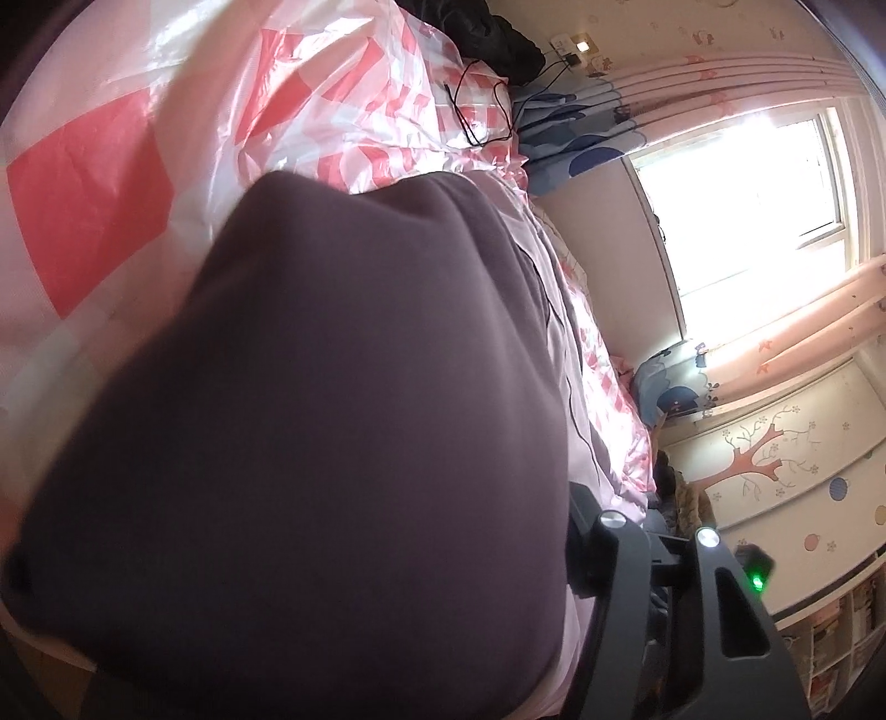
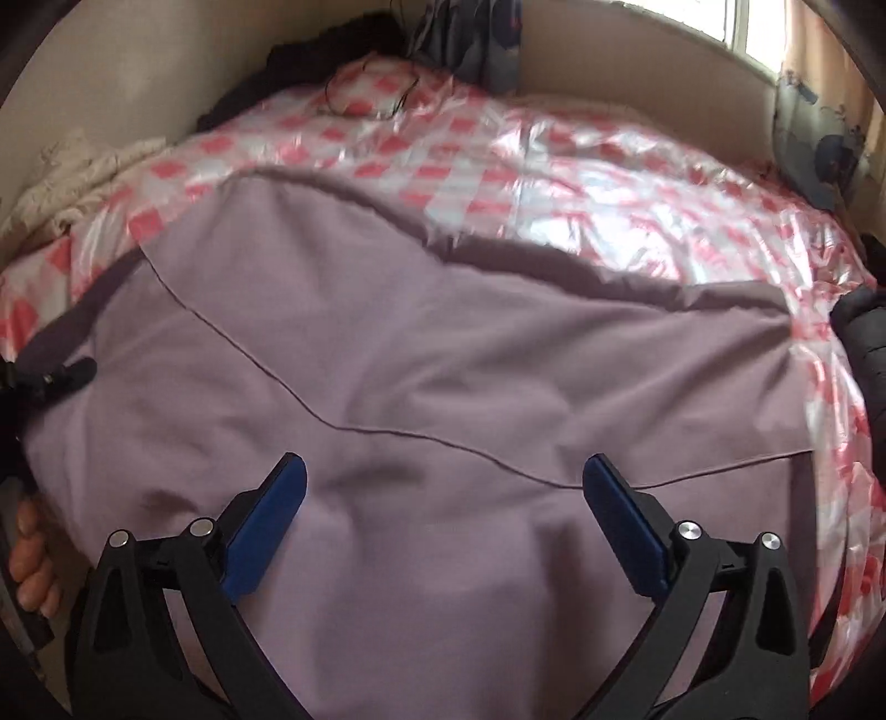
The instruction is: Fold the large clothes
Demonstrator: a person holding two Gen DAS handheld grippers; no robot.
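mauve garment (image 2: 432, 354) spread on checkered sheet (image 2: 581, 166). right gripper (image 2: 443, 493) jaws wide apart above it, empty. left gripper (image 2: 61, 376) pinches garment edge, fabric draped over its camera.

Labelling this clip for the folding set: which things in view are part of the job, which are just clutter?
In play:
mauve garment, spread on the bed
left gripper, at the garment's left edge; grip unclear
right gripper, jaws open above the garment

Lying about:
pink checked plastic sheet covering the bed
black cable
black clothing near the cable
blue patterned pillow
cream blanket
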